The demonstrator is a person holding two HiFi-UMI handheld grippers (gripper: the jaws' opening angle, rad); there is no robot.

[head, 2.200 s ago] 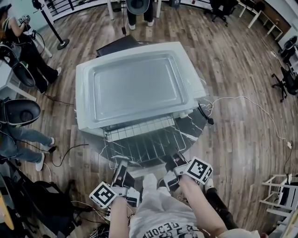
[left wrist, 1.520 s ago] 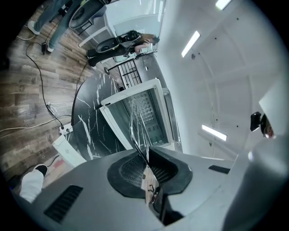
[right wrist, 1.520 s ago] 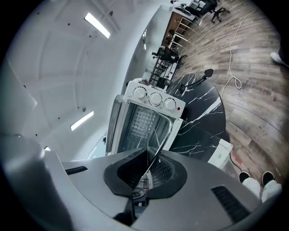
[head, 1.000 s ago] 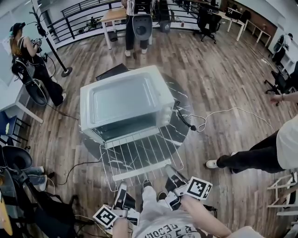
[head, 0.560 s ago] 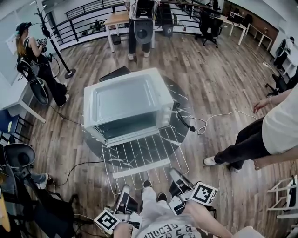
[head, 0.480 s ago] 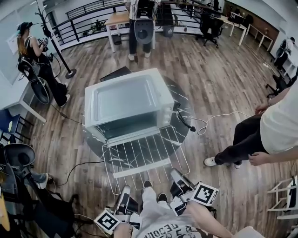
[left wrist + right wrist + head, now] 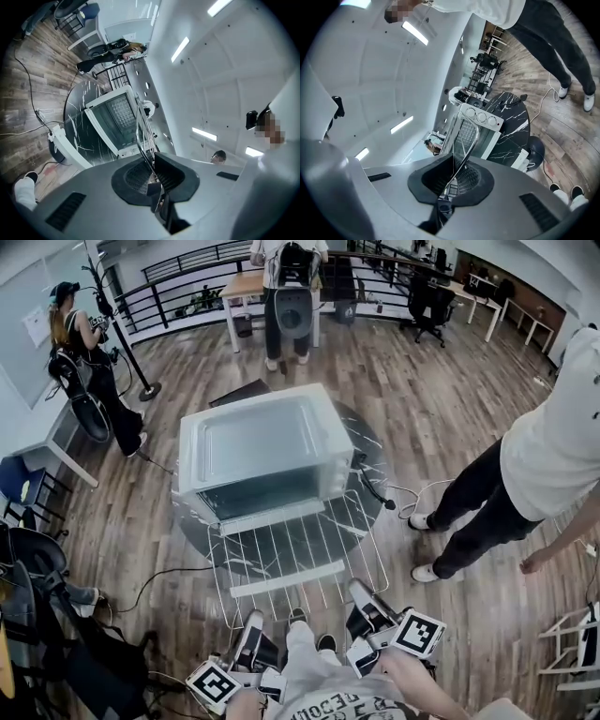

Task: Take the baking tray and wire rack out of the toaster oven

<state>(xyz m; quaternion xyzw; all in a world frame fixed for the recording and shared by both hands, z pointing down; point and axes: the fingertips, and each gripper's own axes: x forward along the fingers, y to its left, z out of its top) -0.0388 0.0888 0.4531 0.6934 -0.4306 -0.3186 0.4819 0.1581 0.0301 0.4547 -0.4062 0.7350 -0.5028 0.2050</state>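
The left gripper [image 7: 253,620] is clamped tight on the near edge of the wire rack [image 7: 295,559], which is held out in front of the toaster oven [image 7: 262,451]. The right gripper [image 7: 358,592] pinches that same edge. The oven's inside is too dim to show the baking tray.

Showed bright, even light from ceiling strips [image 7: 180,49] ahead of left gripper [image 7: 151,164]; bowed at edges, blackened at corners, looked sharp.
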